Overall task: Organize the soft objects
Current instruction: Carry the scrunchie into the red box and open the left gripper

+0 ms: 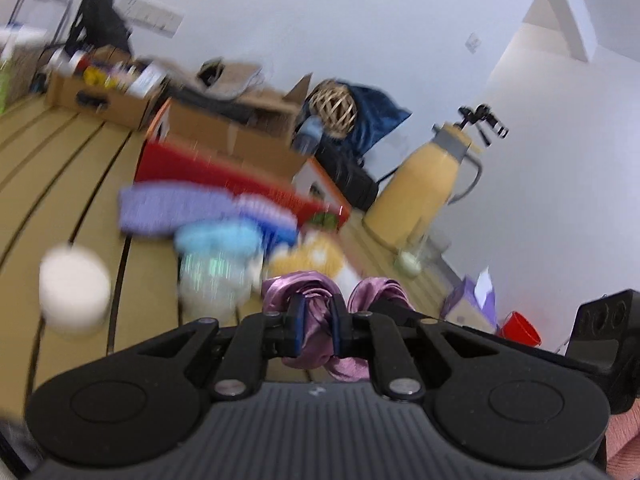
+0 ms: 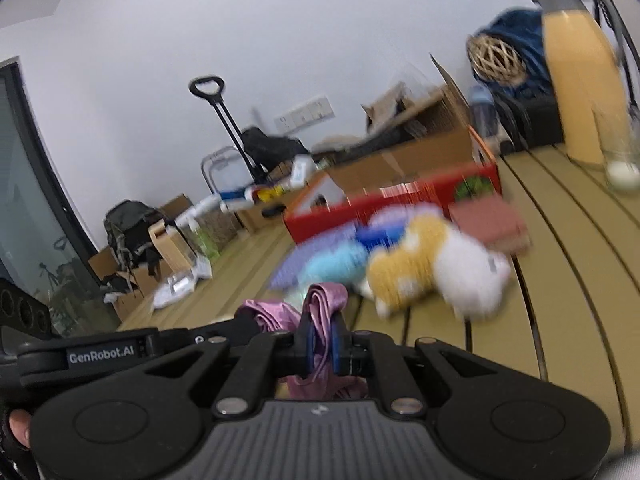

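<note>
Both grippers are shut on one purple satin cloth and hold it above the wooden table. My left gripper (image 1: 317, 322) pinches one bunch of the cloth (image 1: 316, 336). My right gripper (image 2: 322, 340) pinches another bunch of the cloth (image 2: 326, 300); the left gripper's body (image 2: 100, 354) shows just to its left. Beyond lies a blurred pile of soft things: a lilac knit piece (image 1: 172, 208), a light blue plush (image 1: 218, 240), and a yellow and white plush toy (image 2: 432, 268). A red box (image 2: 400, 200) stands behind the pile.
A white cup-like object (image 1: 74, 288) sits at the left. A yellow thermos jug (image 1: 420, 188) and a small glass (image 1: 412, 256) stand at the right. Cardboard boxes (image 1: 248, 128), a wicker ball (image 1: 334, 110) and a pink folded cloth (image 2: 490, 220) lie further back.
</note>
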The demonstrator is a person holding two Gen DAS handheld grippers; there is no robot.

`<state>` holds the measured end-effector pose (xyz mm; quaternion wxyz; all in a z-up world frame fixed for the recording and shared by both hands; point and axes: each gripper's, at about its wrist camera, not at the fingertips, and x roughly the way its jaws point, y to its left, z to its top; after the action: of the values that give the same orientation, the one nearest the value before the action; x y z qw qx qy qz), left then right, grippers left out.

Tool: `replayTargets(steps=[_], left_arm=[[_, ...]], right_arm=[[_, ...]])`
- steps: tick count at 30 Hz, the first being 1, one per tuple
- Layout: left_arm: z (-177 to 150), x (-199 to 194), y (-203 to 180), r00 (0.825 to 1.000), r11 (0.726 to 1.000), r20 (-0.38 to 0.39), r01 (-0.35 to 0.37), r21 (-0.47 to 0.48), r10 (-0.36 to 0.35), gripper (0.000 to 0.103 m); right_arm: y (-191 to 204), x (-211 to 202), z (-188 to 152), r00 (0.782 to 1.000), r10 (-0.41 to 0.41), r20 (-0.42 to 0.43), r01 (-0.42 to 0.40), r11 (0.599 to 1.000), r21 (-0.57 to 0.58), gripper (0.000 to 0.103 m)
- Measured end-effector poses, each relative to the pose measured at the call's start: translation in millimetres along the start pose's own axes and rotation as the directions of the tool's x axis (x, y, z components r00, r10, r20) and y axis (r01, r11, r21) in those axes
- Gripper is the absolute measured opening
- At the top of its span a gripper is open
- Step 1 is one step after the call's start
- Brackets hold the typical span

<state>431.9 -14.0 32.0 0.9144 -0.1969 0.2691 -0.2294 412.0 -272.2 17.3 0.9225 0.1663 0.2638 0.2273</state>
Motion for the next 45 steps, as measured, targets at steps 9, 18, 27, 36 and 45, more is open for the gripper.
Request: replayTargets(steps=[9, 18, 27, 36, 45], left_arm=[[133.3, 77.7, 48.9, 0.997, 0.998, 0.072, -0.010, -0.056, 0.014, 0.013], [170.7, 175.5, 121.3, 0.973, 0.973, -0.027, -0.228, -0.022, 0.228, 0.015], [170.0, 175.2, 137.7, 0.960, 0.962, -0.052, -0.275, -0.009, 0.274, 0.062], [181.4, 101.4, 85.1, 0.949, 0.943, 0.049, -0.314, 0.107, 0.310, 0.073], [160.3, 11.8, 36.1, 0.927, 0.904, 0.142, -0.372, 0.211, 0.348, 0.082]], right_arm=[[-4.3, 108.0, 132.2, 0.999, 0.029, 0.040, -0.026, 0.997, -0.073, 0.008], [-29.1, 278.0, 185.3, 0.993, -0.043, -0.114, 0.038, 0.998, -0.040, 0.008], [-43.7, 327.4, 154.9, 0.964, -0.107, -0.245, 0.096, 0.994, -0.055, 0.064], [-34.5, 222.3, 196.9, 0.985, -0.151, -0.084, 0.144, 0.986, -0.084, 0.075], [-41.1, 83.9, 197.4, 0.964, -0.261, 0.055, 0.266, 0.956, -0.126, 0.084]])
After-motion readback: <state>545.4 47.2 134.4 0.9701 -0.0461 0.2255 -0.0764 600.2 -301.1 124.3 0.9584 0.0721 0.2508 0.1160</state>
